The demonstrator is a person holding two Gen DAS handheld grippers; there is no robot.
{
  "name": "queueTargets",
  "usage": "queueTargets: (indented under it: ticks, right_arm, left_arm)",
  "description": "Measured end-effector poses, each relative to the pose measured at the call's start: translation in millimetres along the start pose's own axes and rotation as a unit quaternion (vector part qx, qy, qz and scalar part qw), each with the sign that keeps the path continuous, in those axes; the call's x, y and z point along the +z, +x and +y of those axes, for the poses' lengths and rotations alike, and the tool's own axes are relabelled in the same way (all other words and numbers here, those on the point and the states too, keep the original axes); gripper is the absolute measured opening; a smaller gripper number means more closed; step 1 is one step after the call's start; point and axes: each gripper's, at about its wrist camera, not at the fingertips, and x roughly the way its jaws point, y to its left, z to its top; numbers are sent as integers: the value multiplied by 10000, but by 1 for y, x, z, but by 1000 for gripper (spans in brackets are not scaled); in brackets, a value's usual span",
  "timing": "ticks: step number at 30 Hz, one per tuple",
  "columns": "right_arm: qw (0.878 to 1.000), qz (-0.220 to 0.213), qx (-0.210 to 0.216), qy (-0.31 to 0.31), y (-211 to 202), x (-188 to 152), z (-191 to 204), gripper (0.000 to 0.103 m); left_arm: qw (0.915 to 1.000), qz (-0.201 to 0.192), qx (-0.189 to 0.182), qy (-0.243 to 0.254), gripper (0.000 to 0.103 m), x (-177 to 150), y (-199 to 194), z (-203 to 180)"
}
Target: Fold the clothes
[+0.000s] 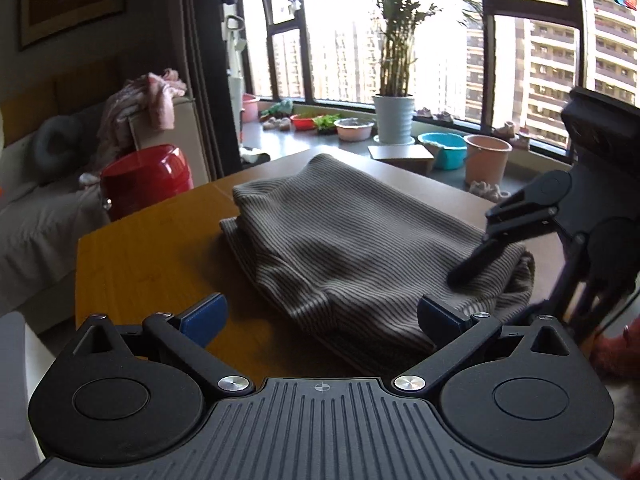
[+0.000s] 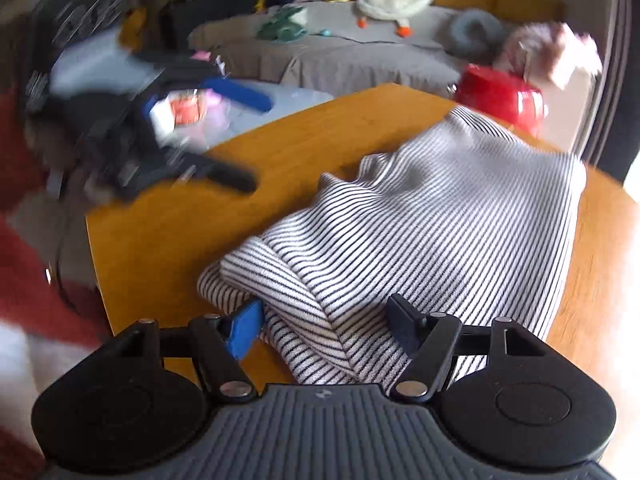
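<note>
striped knit cloth [image 1: 360, 236], folded into a thick block, lies on the wooden table [image 1: 152, 248], filling the middle and the far right part of the top. its near fold bulges up in a rounded roll.

the left gripper [image 1: 320, 316] tilts downward toward the near edge of the cloth. its blue-padded fingers stand wide apart with nothing pinched; the left pad [image 1: 208, 314] is over bare wood, the right pad [image 1: 438, 316] is over the near corner of the fold, and whether it touches the cloth i cannot tell. in the right wrist view this tool [image 2: 188, 136] is a blurred dark shape above the table's left edge.

the right gripper [image 2: 326, 326] also points down, over the rolled corner of the cloth [image 2: 420, 216]. its jaws are spread, with the roll of fabric lying between the two pads; the left pad [image 2: 244, 330] sits against the roll's side, but the fabric does not look squeezed. from the left wrist view one dark finger [image 1: 480, 256] of this tool rests down on the cloth's right end.

bare wood runs along the table's left side and near left corner. beyond the left edge stand a red stool [image 1: 146, 180] and a grey-covered sofa [image 1: 36, 220]. beyond the far edge a windowsill carries a potted plant [image 1: 394, 116] and plastic basins [image 1: 444, 150].
</note>
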Motion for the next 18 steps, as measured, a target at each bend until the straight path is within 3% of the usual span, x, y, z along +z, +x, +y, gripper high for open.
queueTargets:
  ticks: [4, 10, 14, 18]
  right_arm:
    - [9999, -9, 14, 107, 0, -2, 2, 68]
    - [9999, -66, -103, -26, -1, -4, 7, 72]
    - [9988, -93, -270, -395, 1, -4, 14, 72]
    - [9957, -97, -442, -814, -1, -6, 23, 72]
  left_arm:
    - [9968, 228, -323, 698, 103, -11, 2, -26]
    - [9877, 517, -280, 1451, 103, -22, 22, -51]
    - [9832, 561, -222, 1724, 103, -26, 35, -58]
    - [9854, 615, -227, 1572, 103, -24, 44, -52]
